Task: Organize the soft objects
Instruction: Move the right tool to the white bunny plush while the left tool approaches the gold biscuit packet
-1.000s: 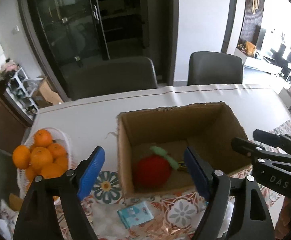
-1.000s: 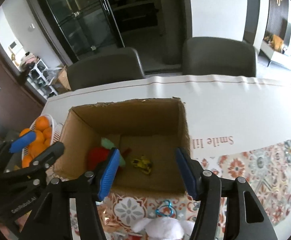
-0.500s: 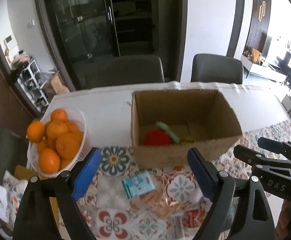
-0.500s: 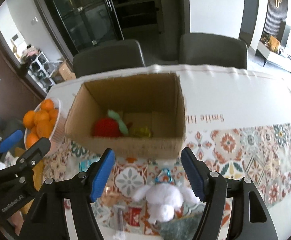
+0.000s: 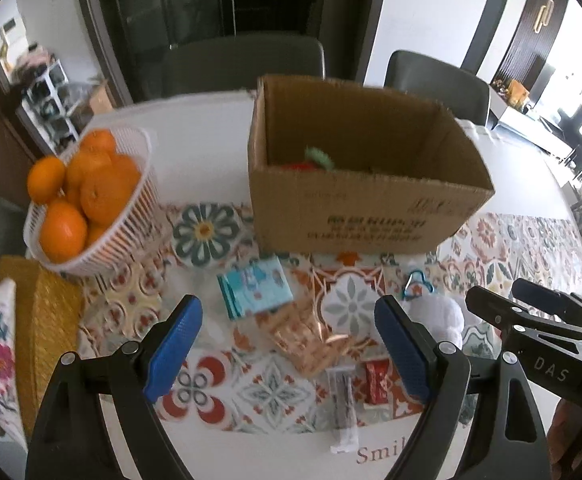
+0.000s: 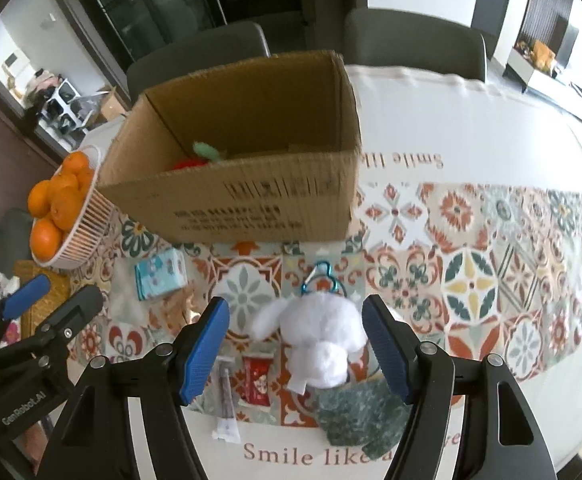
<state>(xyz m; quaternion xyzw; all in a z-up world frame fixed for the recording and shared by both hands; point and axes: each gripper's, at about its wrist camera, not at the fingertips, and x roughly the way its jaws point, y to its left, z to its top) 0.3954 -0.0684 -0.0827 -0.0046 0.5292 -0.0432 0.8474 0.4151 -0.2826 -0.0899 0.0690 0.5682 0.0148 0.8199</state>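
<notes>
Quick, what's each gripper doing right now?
Left gripper: open, holding nothing.
Right gripper: open, straddling the fluffy white plush toy, not gripping it.

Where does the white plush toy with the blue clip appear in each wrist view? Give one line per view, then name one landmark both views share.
Left wrist view: the white plush toy is lower right, partly hidden behind the left hand-held gripper's right finger.
Right wrist view: the white plush toy is lower centre, between the open fingers of the right hand-held gripper.
Shared landmark: the cardboard box, just beyond the toy.
</notes>
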